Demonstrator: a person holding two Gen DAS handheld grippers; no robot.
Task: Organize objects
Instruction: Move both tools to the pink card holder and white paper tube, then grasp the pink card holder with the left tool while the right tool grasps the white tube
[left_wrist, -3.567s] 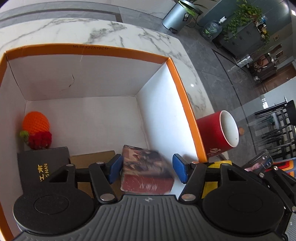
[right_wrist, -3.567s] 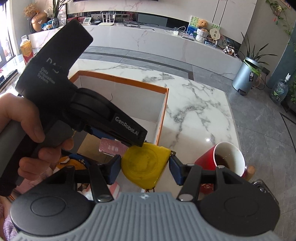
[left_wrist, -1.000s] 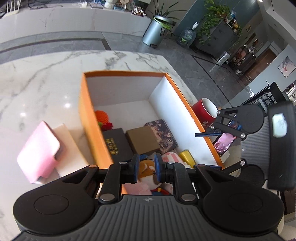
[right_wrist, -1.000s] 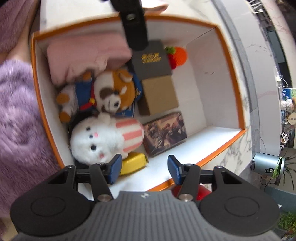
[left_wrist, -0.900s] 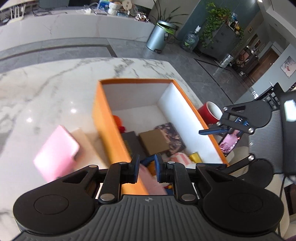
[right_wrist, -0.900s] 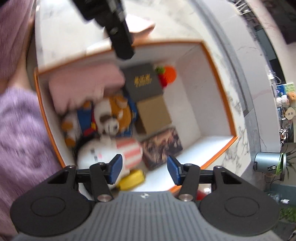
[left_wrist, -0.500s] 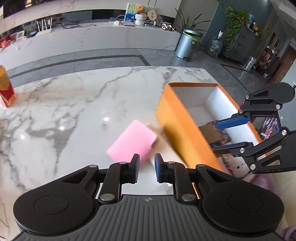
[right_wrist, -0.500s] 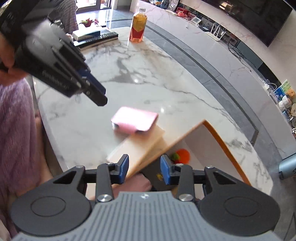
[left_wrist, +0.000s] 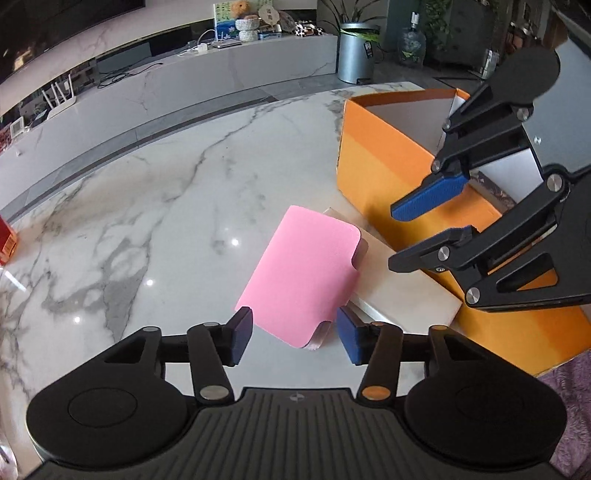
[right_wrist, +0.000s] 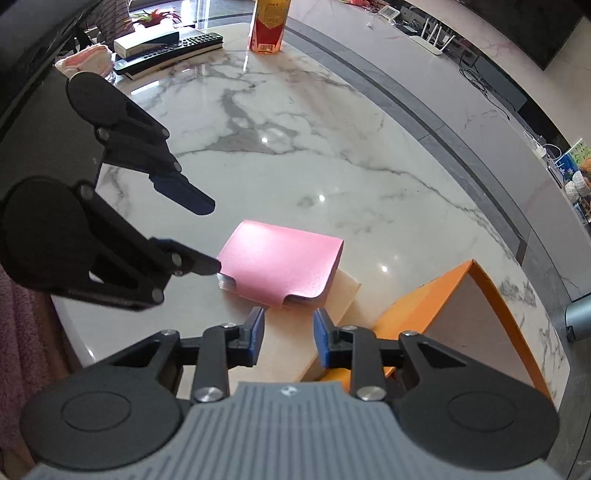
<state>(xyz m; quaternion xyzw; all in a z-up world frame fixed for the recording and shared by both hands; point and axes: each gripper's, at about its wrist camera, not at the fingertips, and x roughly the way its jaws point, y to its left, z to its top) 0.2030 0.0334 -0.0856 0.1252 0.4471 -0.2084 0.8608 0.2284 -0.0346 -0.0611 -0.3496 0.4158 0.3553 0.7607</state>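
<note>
Two grippers hover over a marble counter (left_wrist: 155, 192). The left gripper (left_wrist: 293, 334) points down at a pink case (left_wrist: 303, 277), its fingers (left_wrist: 242, 332) apart; they have just been opening, and the case's near end sits between them without either pad pressing on it. The case lies on a cream slab (left_wrist: 399, 291), overhanging its edge toward 9 o'clock in the left wrist view. The slab rests on the counter against the outer wall of an orange box (left_wrist: 384, 158), which stands at 2 o'clock from the case in that view.

The right gripper (right_wrist: 288, 334) hangs just short of the case's notched end, over the slab. Its fingers (right_wrist: 255, 332) stand moderately apart with nothing between them; they have just been closing. In the right wrist view the case (right_wrist: 282, 264) is at 12 o'clock from these fingers, the box (right_wrist: 417, 306) at 3 o'clock, and the left gripper comes in from 9 o'clock with one fingertip at the case's corner; whether it touches I cannot tell.

Far off at 12 o'clock in that view stand a red-labelled bottle (right_wrist: 267, 26) and a remote (right_wrist: 170, 51). A purple sleeve (left_wrist: 569, 417) shows at 4 o'clock in the left wrist view.
</note>
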